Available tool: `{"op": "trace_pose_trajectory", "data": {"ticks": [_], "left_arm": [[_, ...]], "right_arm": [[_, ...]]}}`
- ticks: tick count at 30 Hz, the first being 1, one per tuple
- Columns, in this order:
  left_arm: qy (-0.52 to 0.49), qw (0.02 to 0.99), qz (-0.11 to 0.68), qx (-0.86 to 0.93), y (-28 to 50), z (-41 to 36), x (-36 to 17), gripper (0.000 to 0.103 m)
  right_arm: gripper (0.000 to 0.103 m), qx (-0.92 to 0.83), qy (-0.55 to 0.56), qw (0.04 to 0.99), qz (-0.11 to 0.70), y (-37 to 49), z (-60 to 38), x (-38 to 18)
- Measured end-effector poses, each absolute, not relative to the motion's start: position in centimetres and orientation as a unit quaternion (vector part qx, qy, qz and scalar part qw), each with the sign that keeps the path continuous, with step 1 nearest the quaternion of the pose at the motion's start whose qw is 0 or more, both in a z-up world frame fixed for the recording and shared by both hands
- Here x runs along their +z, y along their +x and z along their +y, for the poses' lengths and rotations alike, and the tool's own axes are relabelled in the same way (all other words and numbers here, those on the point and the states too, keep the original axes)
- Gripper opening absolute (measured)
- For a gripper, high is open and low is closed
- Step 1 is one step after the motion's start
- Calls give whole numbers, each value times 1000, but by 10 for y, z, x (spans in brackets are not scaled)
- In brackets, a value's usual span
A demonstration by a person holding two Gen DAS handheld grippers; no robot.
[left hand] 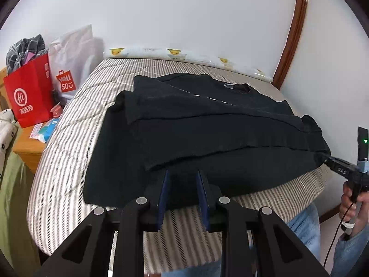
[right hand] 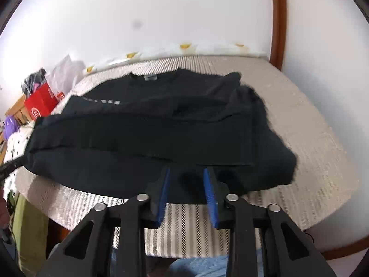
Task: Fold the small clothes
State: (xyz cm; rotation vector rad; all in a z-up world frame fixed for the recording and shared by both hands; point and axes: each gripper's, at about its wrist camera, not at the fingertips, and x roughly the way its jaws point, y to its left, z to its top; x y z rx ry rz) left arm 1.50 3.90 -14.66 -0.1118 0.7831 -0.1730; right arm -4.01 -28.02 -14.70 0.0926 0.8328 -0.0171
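A black top (left hand: 207,133) lies flat on a striped mattress (left hand: 69,150), its collar and label toward the wall and a fold of cloth laid across its middle. My left gripper (left hand: 183,173) hovers at the near hem, blue pads apart, with nothing pinched between them. In the right wrist view the same top (right hand: 150,127) is blurred. My right gripper (right hand: 186,170) stands open over its near edge. From the left wrist view the right gripper (left hand: 321,157) points at the garment's right corner. The left gripper (right hand: 12,161) shows as a dark finger at the garment's left edge.
A red paper bag (left hand: 30,92) and a white shopping bag (left hand: 71,53) stand on a wooden nightstand (left hand: 30,147) left of the bed. A wooden door frame (left hand: 293,34) rises at the right. A hand (left hand: 352,198) holds the right gripper's handle above blue jeans (left hand: 304,221).
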Motion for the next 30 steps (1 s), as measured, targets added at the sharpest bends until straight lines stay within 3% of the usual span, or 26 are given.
{"op": "trace_pose_trajectory", "data": {"ticks": [5,9,23,30], "left_arm": [[-45,915,394,-79,31,34,-159,16],[-49,911,404,-70,40,36,-169,13],[-20,919,390,-50,78,34,-146,13],[-25,924,379,-51,120,36,-136,13]], "right_arm": [[18,-3,67,909,411,-33,-290,-162],[6,-7,75,909,410,-34,-296,-163],[5,-37,50,911,407,20,-292,-151],[5,-52,97,910,399,61,-308,-144]]}}
